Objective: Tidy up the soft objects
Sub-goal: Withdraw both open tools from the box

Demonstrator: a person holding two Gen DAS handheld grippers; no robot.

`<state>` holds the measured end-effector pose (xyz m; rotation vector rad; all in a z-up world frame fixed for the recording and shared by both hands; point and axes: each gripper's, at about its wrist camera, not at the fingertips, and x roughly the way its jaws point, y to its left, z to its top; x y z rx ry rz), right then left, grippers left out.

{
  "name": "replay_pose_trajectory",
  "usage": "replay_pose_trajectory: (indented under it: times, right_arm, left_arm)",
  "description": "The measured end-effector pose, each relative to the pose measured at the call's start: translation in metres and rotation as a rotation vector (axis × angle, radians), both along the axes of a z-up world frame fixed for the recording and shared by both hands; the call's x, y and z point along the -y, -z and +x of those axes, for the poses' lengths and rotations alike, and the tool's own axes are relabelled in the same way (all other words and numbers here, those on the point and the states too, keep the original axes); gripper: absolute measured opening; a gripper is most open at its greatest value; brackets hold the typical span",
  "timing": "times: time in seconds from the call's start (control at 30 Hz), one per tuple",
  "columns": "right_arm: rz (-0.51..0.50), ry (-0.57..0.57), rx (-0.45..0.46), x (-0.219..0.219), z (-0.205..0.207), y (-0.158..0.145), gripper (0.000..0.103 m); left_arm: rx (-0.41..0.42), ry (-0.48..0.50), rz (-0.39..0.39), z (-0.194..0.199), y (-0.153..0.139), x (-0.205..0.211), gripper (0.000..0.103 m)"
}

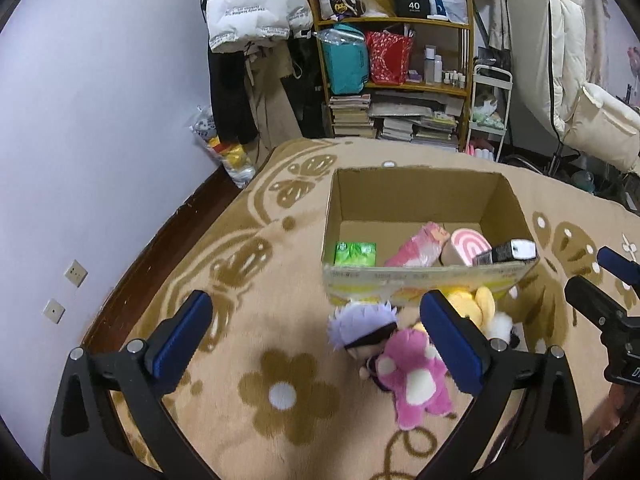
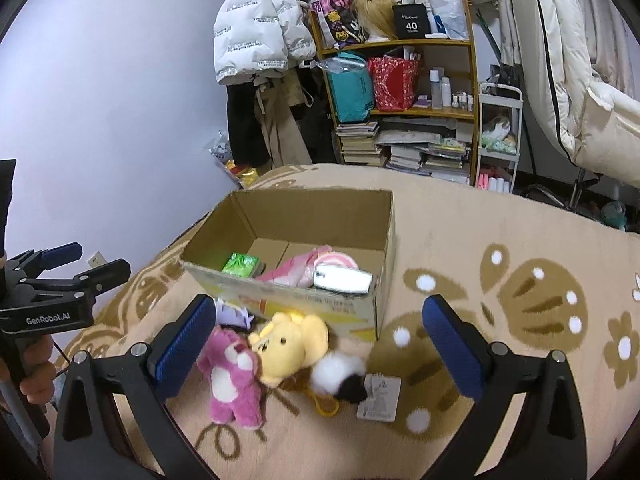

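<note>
A pink bear plush (image 1: pixel 412 376) (image 2: pixel 234 378), a white-haired doll (image 1: pixel 362 330), a yellow bear plush (image 2: pixel 290 344) (image 1: pixel 472 304) and a black-and-white pompom (image 2: pixel 340 374) lie on the blanket in front of an open cardboard box (image 1: pixel 424 280) (image 2: pixel 304 302). The box holds a green pack (image 1: pixel 355 253), a pink plush (image 1: pixel 420 246), a pink roll toy (image 1: pixel 468 246) and a dark flat item (image 1: pixel 508 251). My left gripper (image 1: pixel 320 340) is open, above the blanket just left of the doll. My right gripper (image 2: pixel 320 342) is open, over the yellow bear.
A beige floral blanket (image 1: pixel 248 360) covers the bed. A grey tag card (image 2: pixel 379 398) lies by the pompom. A shelf of books and bags (image 1: pixel 400 80), hanging coats and a white cart (image 1: pixel 490 112) stand behind. The wall (image 1: pixel 100 120) is on the left.
</note>
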<state>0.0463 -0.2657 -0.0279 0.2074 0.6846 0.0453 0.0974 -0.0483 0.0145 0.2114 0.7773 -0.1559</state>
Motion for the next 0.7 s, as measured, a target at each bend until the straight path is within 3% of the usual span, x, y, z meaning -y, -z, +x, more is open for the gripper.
replay_pose_trajectory:
  times: [0.27, 0.7]
  right_arm:
    - [0.025, -0.014, -0.037, -0.002, -0.012, 0.012, 0.103]
    - [0.05, 0.015, -0.11, 0.005, -0.014, 0.04, 0.103]
  left_arm:
    - [-0.055, -0.02, -0.008, -0.019, 0.013, -0.006, 0.103]
    - [-0.118, 0.007, 0.017, -0.018, 0.043, 0.006, 0.103]
